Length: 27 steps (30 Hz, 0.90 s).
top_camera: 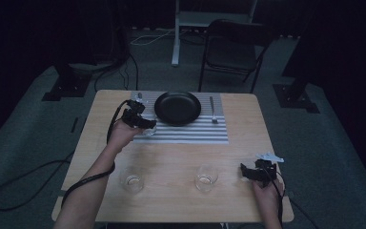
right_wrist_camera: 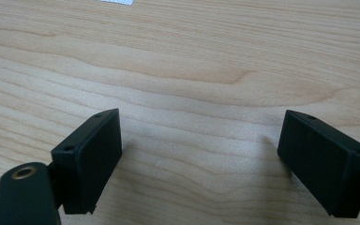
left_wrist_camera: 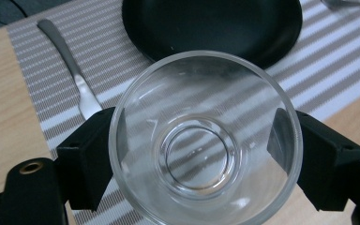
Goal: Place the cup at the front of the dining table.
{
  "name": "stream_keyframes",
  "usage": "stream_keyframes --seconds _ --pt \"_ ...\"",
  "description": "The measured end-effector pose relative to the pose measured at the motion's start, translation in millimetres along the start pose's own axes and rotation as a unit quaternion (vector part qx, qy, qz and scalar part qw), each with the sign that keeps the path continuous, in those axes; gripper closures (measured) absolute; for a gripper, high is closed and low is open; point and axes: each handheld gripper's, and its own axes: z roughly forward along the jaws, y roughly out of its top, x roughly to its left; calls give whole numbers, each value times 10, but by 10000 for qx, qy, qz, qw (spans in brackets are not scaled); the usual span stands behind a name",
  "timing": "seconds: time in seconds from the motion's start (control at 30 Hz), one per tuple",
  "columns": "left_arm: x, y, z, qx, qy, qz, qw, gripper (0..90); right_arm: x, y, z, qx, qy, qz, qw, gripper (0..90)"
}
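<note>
Glass (left_wrist_camera: 206, 145) is clamped between the left gripper (top_camera: 143, 123) fingers (left_wrist_camera: 91, 154), over the striped placemat (top_camera: 190, 133) beside the black plate (top_camera: 177, 108); placing remains. Two further glasses (top_camera: 131, 181) wait on the desk (top_camera: 171, 157). Right gripper (right_wrist_camera: 201, 159) fingers are spread, holding nothing.

A wooden table (top_camera: 171, 155) is carrying a striped placemat (top_camera: 190, 133) beyond the right gripper (top_camera: 255, 172) and two empty glasses (top_camera: 132, 180) (top_camera: 206, 177) lying left of it.

Two black fingers (right_wrist_camera: 90, 159) set wide apart, nothing between, above bare light-wood worktop (right_wrist_camera: 192, 70).
</note>
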Motion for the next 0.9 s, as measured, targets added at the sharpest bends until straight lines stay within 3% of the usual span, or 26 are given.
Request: stream_keyframes --seconds 0.17,0.27,0.5,0.77,0.9 --pt "42 54 103 -63 130 -243 9996 181 0 0 0 1 0 0 10000 134" --pt "57 59 147 -20 130 -272 9995 181 0 0 0 0 -1 0 10000 134" --pt "64 103 260 41 209 -267 9994 181 0 0 0 0 0 0 10000 134" --pt "60 175 385 208 314 -115 9992 181 0 0 0 0 -1 1 10000 134" --pt "89 183 406 227 272 -187 9992 181 0 0 0 0 -1 0 10000 134"
